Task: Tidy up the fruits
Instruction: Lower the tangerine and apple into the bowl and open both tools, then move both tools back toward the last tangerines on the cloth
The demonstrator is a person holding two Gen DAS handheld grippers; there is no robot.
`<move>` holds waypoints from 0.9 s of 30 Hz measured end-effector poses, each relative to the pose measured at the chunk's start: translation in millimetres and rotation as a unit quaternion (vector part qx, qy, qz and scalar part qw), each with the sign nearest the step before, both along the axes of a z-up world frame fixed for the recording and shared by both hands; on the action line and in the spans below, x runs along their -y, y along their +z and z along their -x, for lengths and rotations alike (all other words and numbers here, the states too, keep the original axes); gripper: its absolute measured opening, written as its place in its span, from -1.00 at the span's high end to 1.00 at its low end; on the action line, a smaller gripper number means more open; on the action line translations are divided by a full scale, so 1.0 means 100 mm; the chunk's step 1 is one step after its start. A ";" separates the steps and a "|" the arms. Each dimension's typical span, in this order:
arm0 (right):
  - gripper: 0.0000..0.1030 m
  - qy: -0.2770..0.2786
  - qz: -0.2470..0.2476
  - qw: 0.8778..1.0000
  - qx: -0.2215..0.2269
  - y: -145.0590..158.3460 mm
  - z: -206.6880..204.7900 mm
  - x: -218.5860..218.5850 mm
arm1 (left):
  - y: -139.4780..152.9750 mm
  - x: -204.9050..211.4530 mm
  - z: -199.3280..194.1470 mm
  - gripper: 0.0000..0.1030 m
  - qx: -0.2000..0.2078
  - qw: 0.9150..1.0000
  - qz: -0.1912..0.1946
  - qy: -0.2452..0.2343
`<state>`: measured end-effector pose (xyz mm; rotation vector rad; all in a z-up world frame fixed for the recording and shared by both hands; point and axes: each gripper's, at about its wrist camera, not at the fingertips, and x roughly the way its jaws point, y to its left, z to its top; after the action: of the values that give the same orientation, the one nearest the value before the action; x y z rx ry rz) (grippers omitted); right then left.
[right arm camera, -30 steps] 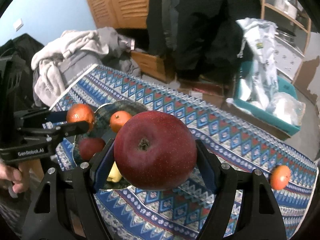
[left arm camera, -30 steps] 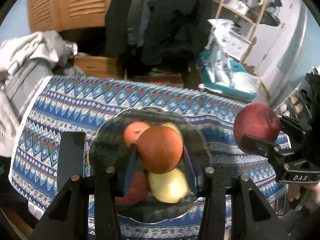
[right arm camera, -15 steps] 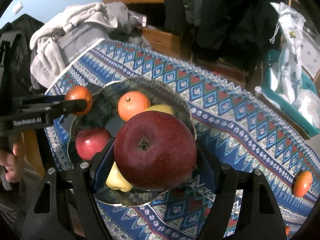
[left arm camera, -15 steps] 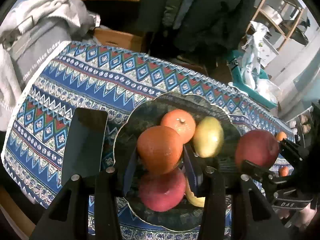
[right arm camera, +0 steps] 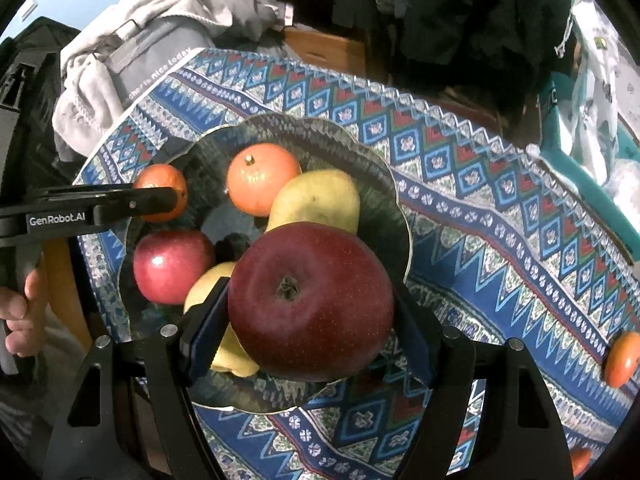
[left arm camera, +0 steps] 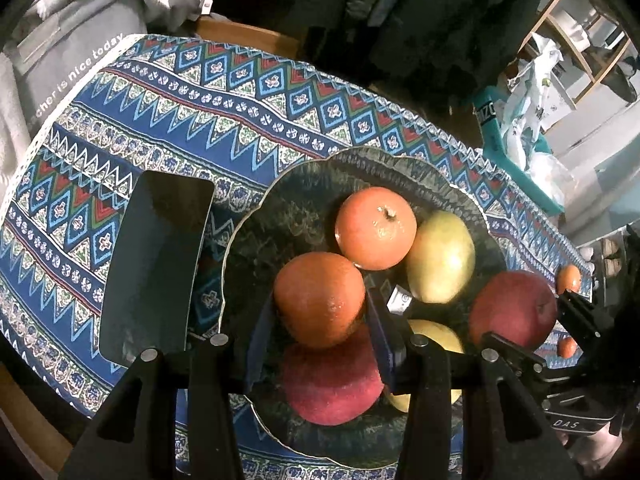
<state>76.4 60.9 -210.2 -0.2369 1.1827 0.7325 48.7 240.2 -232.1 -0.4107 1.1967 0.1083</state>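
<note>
A dark glass plate on the patterned tablecloth holds an orange, two yellow-green pears and a red apple. My left gripper is shut on an orange above the plate's left side. My right gripper is shut on a dark red apple above the plate's near right side.
A black phone lies flat left of the plate. Small oranges lie on the cloth to the right. Grey clothing is piled past the table's far left corner; a teal bin stands behind.
Both grippers have come down and forward over the plate, each still holding its fruit. The plate and its fruits now look larger and closer.
</note>
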 end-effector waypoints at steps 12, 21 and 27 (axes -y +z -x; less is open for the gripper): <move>-0.50 -0.013 -0.024 1.000 0.013 0.15 -0.03 0.12 | 0.07 0.13 0.01 -0.06 0.000 1.000 -0.024 -0.016; -0.50 -0.036 -0.031 0.998 0.041 0.44 -0.01 0.35 | 0.38 0.40 0.07 -0.27 0.034 0.997 -0.052 -0.051; -0.50 -0.056 -0.013 0.996 0.068 0.61 0.02 0.57 | 0.61 0.67 0.11 -0.37 0.067 0.992 -0.072 -0.079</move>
<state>74.4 3.7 -148.8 -0.1936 1.0477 0.6244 37.6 173.6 -171.5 -0.1922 1.0775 0.0302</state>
